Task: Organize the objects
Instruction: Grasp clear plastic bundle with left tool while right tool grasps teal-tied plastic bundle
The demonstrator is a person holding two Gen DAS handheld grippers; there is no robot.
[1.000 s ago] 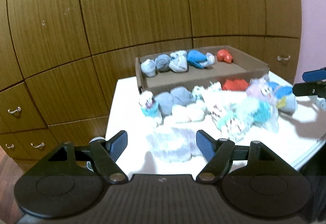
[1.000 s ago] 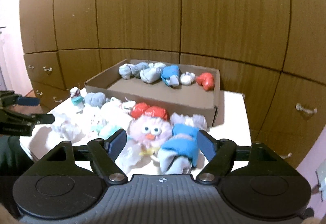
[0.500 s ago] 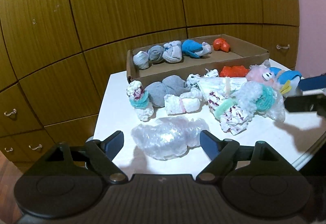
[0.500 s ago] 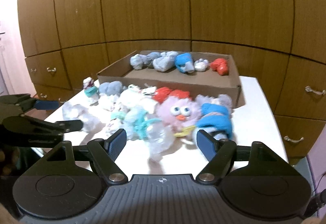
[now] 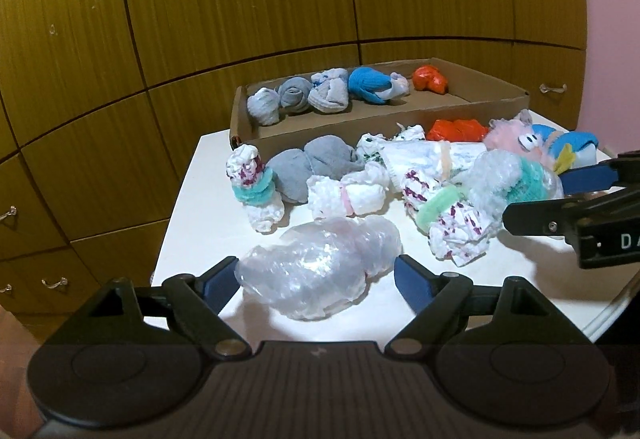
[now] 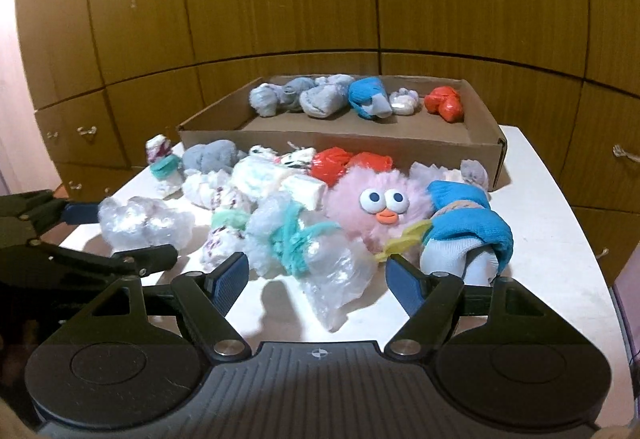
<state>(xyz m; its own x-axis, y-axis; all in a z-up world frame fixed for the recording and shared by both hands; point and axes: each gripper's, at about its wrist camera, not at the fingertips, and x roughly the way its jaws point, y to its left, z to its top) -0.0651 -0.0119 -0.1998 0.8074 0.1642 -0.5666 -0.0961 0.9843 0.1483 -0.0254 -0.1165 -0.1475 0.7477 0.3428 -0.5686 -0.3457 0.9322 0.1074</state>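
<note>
A pile of rolled socks and bundles lies on a white table (image 5: 208,223) in front of a cardboard box (image 5: 360,123) that holds several rolled socks along its back wall. My left gripper (image 5: 316,281) is open, its jaws on either side of a clear plastic bundle (image 5: 320,271); the bundle also shows in the right wrist view (image 6: 140,223). My right gripper (image 6: 316,279) is open, its jaws around a plastic bundle tied with teal yarn (image 6: 304,251). A pink fluffy toy (image 6: 376,207) and a blue-and-white sock (image 6: 468,235) lie just beyond it.
Wooden cabinet doors and drawers with metal handles (image 6: 86,131) stand behind and beside the table. Grey socks (image 5: 316,163), red bundles (image 5: 456,129) and white patterned rolls (image 5: 256,187) crowd the table's middle. The right gripper shows in the left wrist view (image 5: 580,199).
Both grippers have moved forward and down toward the table. The clear bundle now sits between the left jaws, and the teal-tied bundle between the right jaws.
</note>
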